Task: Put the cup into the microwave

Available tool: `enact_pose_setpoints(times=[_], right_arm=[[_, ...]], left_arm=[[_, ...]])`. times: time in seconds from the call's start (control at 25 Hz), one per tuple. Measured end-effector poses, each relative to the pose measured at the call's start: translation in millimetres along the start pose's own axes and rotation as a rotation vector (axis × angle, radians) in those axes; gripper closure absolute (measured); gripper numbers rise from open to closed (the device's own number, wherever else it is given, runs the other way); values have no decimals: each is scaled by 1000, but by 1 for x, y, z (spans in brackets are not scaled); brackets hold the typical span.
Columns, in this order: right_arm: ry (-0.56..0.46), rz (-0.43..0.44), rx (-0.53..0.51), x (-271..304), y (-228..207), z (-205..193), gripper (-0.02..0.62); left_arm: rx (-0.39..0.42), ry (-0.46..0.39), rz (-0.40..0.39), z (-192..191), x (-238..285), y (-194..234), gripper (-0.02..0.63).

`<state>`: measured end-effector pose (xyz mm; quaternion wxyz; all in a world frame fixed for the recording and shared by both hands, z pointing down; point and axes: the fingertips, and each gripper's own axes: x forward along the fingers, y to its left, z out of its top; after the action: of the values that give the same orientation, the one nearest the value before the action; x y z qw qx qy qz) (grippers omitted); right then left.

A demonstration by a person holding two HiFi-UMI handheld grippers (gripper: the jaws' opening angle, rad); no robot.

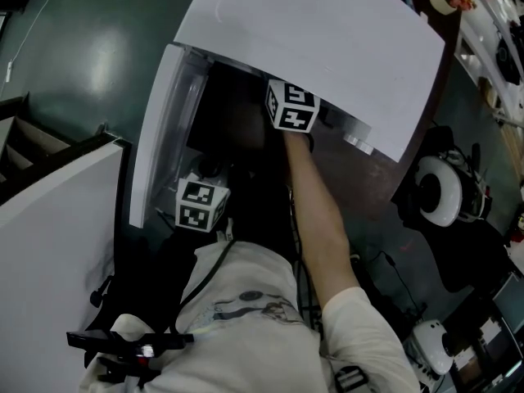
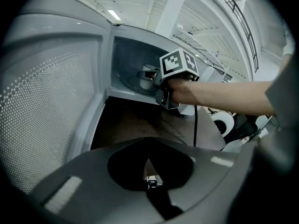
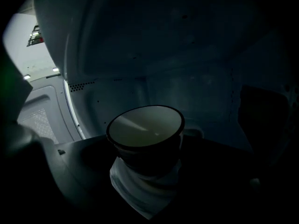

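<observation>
The white microwave [image 1: 327, 47] stands with its door [image 1: 155, 129] swung open to the left. In the right gripper view, a light cup with a dark rim [image 3: 145, 132] sits between the jaws of my right gripper [image 3: 145, 160], inside the dim cavity. That gripper is shut on the cup. In the left gripper view the cup [image 2: 145, 76] shows low in the cavity, just beyond the right gripper's marker cube [image 2: 177, 64]. My left gripper [image 2: 149, 164] is shut and empty, below the door's mesh window [image 2: 46, 111]. Its marker cube [image 1: 199, 205] hangs by the door's lower edge.
The microwave rests on a dark brown tabletop [image 2: 135, 122]. A white round appliance [image 1: 438, 191] stands to the right on a dark surface. A pale slanted panel [image 1: 49, 219] lies at the left. The person's arm [image 1: 315, 211] runs up to the cavity.
</observation>
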<state>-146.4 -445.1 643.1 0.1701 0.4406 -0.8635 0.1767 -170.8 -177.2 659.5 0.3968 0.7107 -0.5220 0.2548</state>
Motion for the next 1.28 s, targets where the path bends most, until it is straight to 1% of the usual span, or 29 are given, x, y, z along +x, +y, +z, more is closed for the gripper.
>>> enact_pose_setpoints(times=[0.32,0.44,0.52,0.68,0.84,1.0,1.04,1.16,1.24,1.28], right_arm=[[-3,-7,-10,2,0,-1,192],[-9,8,-2,1,0,1,190],[-5,22,8,-1,1,-1,162],[6,34,13,-9,3,-7,153],[-5,37,18,-27,6,-10,153],[22,32,25,-74,21,-30,157],[35,32,29,-92,26,-38,171],[60,8,63,-149,39,-56,279],[49,-45,93,-184,42,-62,389],[40,-74,106,-200,43,-65,465]], left_arm=[[-3,-3,3,-1,-1,3,607],[-9,-15,4,0,-2,4,607],[-1,-14,4,-3,-2,5,607],[12,-30,-4,-3,-4,4,607],[31,-39,-16,-4,-5,0,607],[45,-34,-25,-14,-7,-4,607],[50,-36,-31,-16,-8,-6,607],[68,-52,-56,-14,-9,-14,607],[81,-71,-74,-8,-11,-19,607],[88,-79,-83,-6,-12,-21,607]])
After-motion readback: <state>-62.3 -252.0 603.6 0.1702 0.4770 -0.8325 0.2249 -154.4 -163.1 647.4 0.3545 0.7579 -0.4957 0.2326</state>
